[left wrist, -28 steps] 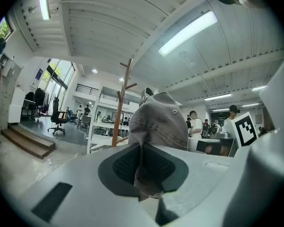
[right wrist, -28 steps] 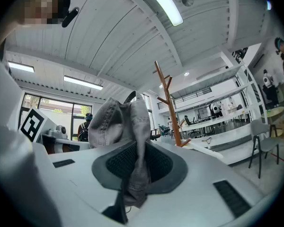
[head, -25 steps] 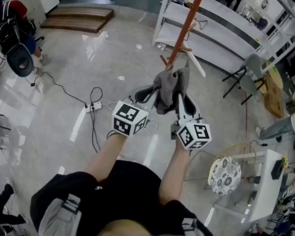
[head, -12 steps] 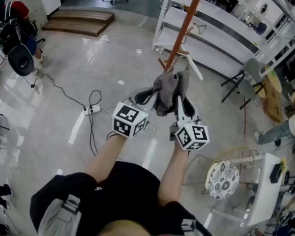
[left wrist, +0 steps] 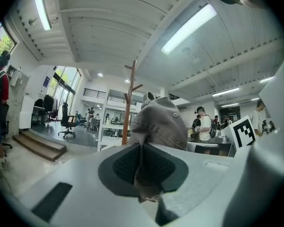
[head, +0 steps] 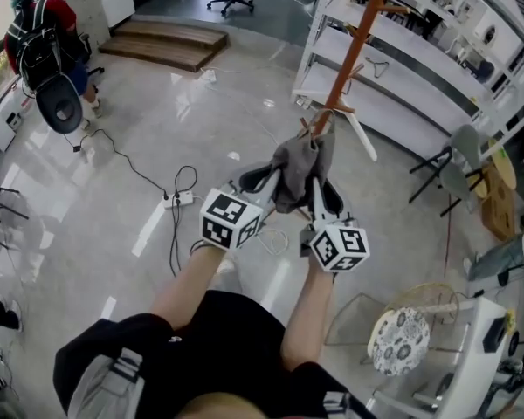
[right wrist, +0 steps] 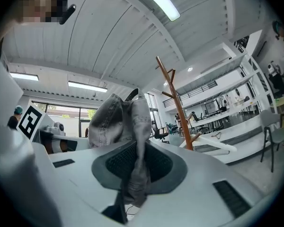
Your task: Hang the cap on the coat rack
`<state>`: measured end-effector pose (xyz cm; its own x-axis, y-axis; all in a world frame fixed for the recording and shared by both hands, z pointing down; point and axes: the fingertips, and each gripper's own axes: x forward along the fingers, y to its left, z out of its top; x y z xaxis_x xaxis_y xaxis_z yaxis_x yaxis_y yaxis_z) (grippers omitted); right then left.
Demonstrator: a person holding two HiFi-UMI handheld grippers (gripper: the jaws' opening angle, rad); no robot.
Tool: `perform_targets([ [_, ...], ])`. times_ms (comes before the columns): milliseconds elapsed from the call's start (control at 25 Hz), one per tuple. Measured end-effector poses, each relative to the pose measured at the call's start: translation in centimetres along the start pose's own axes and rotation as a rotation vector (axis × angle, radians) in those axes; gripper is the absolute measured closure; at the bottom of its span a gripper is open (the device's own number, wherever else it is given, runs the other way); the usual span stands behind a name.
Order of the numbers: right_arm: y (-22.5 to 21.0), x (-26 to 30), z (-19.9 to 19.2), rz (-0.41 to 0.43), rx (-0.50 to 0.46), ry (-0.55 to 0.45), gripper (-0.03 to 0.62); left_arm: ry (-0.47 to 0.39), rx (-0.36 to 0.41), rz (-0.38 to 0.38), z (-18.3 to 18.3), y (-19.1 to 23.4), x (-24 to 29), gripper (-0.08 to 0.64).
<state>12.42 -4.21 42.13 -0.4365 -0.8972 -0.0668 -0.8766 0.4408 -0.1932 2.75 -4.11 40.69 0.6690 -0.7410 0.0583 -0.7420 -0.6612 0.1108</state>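
A grey cap [head: 299, 166] hangs between my two grippers, held up in front of me. My left gripper [head: 264, 178] is shut on one edge of the cap [left wrist: 158, 124]. My right gripper [head: 319, 190] is shut on the cap's other side [right wrist: 120, 122], fabric pinched between its pads. The orange wooden coat rack [head: 354, 51] stands just beyond the cap, its pole rising up and to the right. It shows as a pegged pole [left wrist: 128, 103] left of the cap in the left gripper view and as a pole [right wrist: 177, 108] right of the cap in the right gripper view.
White shelving [head: 419, 68] runs behind the rack. A white hanger [head: 360, 133] lies by the rack's foot. A power strip with cables [head: 179, 199] is on the floor to the left. A round patterned stool [head: 398, 340] and folding chairs [head: 450, 160] stand at right. A person with a backpack [head: 44, 46] stands far left.
The view has shifted so the coat rack and floor slid right and down. Both grippers keep their hold on the cap, slightly nearer the rack's foot.
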Motion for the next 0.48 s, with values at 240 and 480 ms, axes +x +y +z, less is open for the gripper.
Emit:
perform_targets([
  [240, -1.2, 4.0, -1.6, 0.006, 0.021, 0.017, 0.552, 0.021, -0.004, 0.011, -0.7, 3.5, 2.4, 0.540],
  [480, -6.1, 8.8, -1.0, -0.040, 0.017, -0.001, 0.552, 0.016, -0.020, -0.041, -0.5, 6.5, 8.8, 0.540],
])
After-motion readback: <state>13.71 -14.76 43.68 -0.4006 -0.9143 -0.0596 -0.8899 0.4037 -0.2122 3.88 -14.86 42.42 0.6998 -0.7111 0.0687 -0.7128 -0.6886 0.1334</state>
